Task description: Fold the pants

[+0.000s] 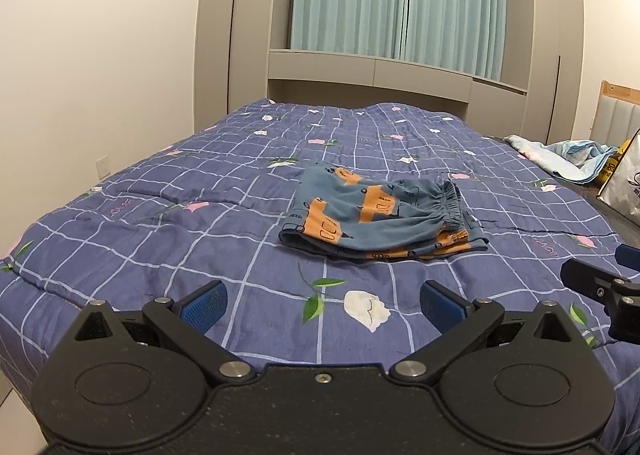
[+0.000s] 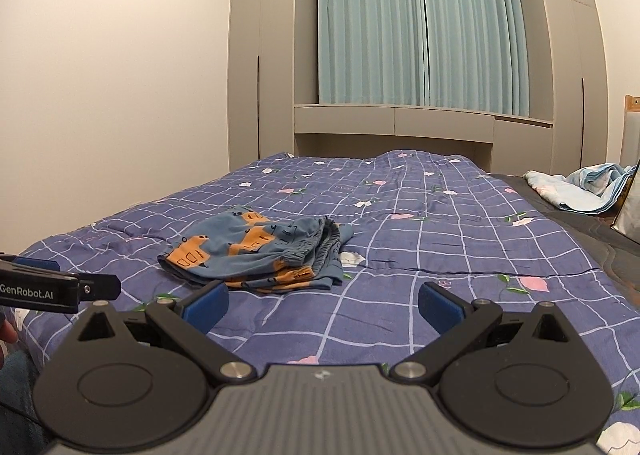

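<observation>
Small blue pants (image 1: 380, 215) with an orange vehicle print lie folded in a compact stack on the purple checked quilt (image 1: 160, 223), their elastic waistband to the right. My left gripper (image 1: 324, 305) stands open, well short of the pants, nothing between its blue pads (image 1: 204, 307). In the right wrist view the same pants (image 2: 256, 251) lie ahead and to the left of my right gripper (image 2: 322, 307), which is open and empty too. Each gripper shows at the edge of the other's view: the right gripper body (image 1: 600, 287), the left gripper body (image 2: 56, 287).
A crumpled light blue blanket (image 1: 572, 157) and a white bag (image 1: 624, 187) lie at the bed's right side. Grey wardrobes (image 2: 260, 55) and teal curtains (image 2: 420, 27) stand behind the bed. A white wall (image 1: 100, 55) borders the left.
</observation>
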`<state>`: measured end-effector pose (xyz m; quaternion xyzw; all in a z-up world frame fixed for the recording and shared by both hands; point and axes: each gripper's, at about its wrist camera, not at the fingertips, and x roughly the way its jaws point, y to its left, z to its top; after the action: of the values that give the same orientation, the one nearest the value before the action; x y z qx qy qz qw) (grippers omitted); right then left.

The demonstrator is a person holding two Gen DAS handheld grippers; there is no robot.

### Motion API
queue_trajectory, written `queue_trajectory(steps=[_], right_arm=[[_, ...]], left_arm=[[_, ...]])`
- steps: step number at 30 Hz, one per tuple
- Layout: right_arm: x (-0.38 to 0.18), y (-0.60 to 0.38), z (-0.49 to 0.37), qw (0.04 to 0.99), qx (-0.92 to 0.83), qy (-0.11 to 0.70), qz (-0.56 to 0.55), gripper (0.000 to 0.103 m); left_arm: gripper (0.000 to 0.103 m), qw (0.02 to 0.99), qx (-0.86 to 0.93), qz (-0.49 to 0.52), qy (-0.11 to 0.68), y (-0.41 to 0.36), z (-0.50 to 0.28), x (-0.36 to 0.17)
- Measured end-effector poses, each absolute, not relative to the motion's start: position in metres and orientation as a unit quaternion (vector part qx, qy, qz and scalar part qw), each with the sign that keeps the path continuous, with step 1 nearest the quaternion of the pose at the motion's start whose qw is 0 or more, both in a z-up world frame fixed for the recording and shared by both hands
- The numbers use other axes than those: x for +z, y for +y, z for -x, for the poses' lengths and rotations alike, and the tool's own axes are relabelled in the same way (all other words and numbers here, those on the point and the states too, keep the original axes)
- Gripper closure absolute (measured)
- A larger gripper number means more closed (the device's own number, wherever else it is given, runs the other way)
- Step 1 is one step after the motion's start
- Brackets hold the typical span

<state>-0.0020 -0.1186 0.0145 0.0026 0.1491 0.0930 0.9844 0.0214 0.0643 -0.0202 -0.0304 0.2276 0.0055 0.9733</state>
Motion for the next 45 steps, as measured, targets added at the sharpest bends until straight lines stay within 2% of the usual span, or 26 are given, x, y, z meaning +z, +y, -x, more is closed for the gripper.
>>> queue_trajectory(steps=[45], right_arm=[[0.0057,-0.1214,0.0033,0.985,0.092,0.144,-0.006,0.0]], left_arm=[[0.001,0.975,0.014,0.042,0.218,0.0673,-0.0183,-0.0281]])
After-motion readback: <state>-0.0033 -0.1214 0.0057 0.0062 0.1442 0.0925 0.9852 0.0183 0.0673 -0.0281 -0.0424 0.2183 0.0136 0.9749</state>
